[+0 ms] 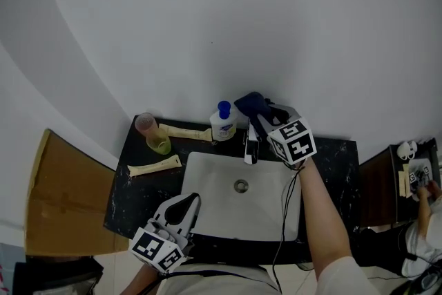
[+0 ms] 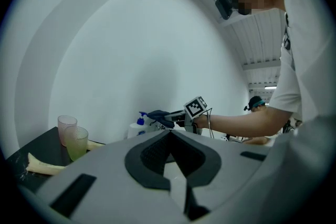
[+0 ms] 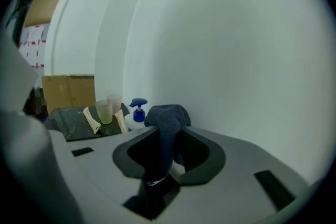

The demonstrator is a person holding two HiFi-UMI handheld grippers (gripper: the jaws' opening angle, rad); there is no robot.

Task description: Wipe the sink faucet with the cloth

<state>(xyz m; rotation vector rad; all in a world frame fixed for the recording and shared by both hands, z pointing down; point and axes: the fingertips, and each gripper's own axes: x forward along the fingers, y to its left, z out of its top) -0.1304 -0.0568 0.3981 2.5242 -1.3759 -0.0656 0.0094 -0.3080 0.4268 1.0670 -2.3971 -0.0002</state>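
- The right gripper [image 3: 169,140] is clamping the dark blue cloth [image 1: 251,104], which is hanging bunched just behind the faucet [image 1: 250,143].
- The cloth is looking soft, light and floppy. Pinching it through a folded bunch is probably working best, leaving a loose pad for rubbing the spout.
- The left gripper [image 2: 170,136] is sitting well in front of the faucet, jaws together and empty.

My right gripper [image 1: 261,115] and cloth [image 1: 250,104] hide most of the faucet [image 1: 250,148]; the bottle [image 1: 222,124] at its 10 o'clock bears an unreadably small label.
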